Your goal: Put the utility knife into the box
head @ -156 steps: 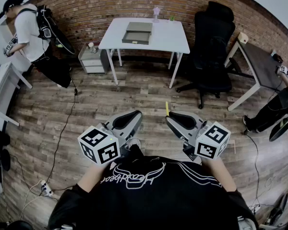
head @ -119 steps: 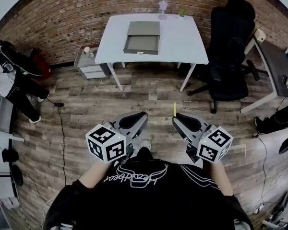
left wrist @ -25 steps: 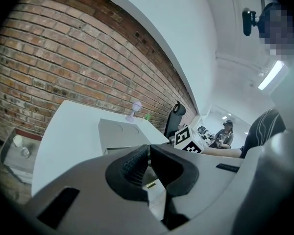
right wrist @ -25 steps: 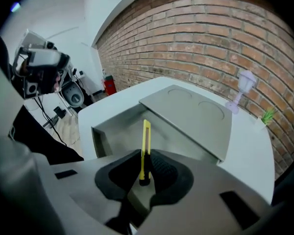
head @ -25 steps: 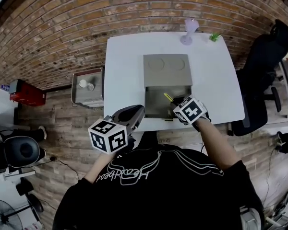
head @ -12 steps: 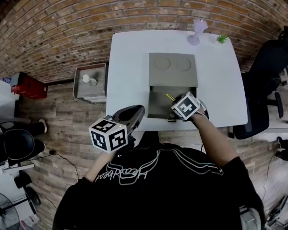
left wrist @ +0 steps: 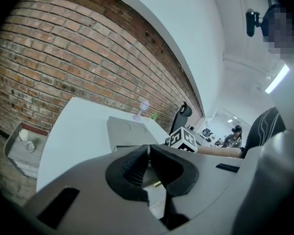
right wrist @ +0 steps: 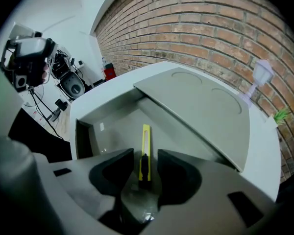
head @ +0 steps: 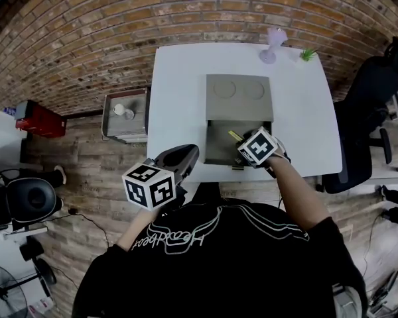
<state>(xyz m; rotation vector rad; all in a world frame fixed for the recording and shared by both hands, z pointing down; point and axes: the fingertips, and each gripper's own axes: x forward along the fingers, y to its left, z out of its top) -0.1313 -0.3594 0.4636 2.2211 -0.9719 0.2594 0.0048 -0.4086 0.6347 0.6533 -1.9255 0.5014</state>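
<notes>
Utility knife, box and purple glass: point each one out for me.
utility knife [right wrist: 145, 146]: right gripper view, yellow body.
box [head: 239, 98]: head view, flat top.
purple glass [head: 272, 45]: head view, its middle.

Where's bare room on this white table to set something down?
Bare: the table left of the box, back to front; another strip right of it. Crowded: the back-right corner, with vase and plant, and the box's tray, where the right gripper is opening its fingers around the utility knife.

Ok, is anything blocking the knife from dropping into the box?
Nothing visible does. The box lies open, and the utility knife sits over its bare floor, between the opening jaws of the right gripper.
</notes>
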